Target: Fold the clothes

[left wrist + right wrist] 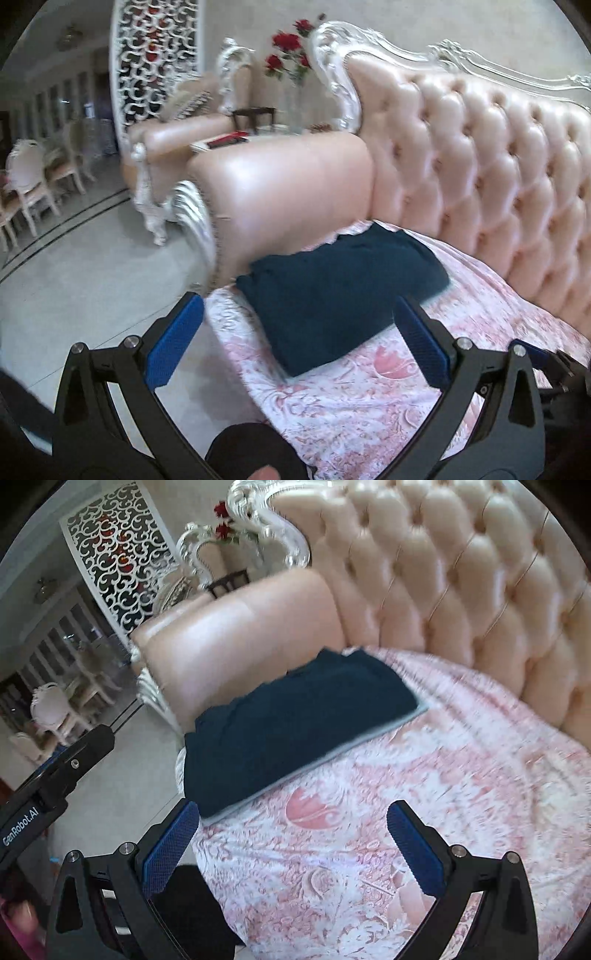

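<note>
Nearest, the left gripper (299,339) and right gripper (291,845) both hang with fingers spread apart, holding nothing. Beyond them the folded dark garment (295,731) lies on the pink floral cover (424,812), against the sofa armrest (240,627).

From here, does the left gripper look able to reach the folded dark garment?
Probably yes: the left gripper is open and the folded dark garment lies just ahead on the floral cover, nothing between.

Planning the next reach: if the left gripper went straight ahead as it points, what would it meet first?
Probably the folded dark teal garment on the pink floral sofa cover; the open left gripper frames it, though depth is unclear.
</note>
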{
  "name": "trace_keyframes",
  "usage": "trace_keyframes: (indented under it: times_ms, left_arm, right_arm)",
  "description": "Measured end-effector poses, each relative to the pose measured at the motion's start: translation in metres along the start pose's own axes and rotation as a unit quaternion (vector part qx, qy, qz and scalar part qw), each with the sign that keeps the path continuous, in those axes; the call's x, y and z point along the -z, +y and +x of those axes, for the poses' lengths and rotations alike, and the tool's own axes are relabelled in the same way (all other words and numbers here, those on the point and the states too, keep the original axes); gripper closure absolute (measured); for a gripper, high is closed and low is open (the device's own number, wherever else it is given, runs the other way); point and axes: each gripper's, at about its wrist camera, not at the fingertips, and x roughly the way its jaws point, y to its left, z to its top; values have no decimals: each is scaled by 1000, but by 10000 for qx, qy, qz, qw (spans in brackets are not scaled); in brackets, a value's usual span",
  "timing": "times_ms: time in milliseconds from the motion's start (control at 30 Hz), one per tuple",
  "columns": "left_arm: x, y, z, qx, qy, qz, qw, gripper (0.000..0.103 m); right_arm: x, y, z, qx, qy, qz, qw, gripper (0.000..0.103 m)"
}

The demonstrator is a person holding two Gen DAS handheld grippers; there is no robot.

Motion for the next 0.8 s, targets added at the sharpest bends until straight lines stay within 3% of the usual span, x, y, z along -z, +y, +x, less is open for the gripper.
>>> trace_keyframes:
  times_ms: [233, 400, 800]
  left_arm:
    - [8, 7, -7, -372, 71, -75, 9993, 0]
    - [17, 0, -19, -317, 50, 113, 9994, 0]
    - [34, -16, -28, -263, 245, 353, 9987, 0]
  right_arm:
    - [12, 24, -24, 1010, -261, -760, 9916, 0]
    - [18, 41, -18, 1485, -168, -1248, 9809, 0]
    - [20, 43, -16, 1632, -60, -1208, 9792, 0]
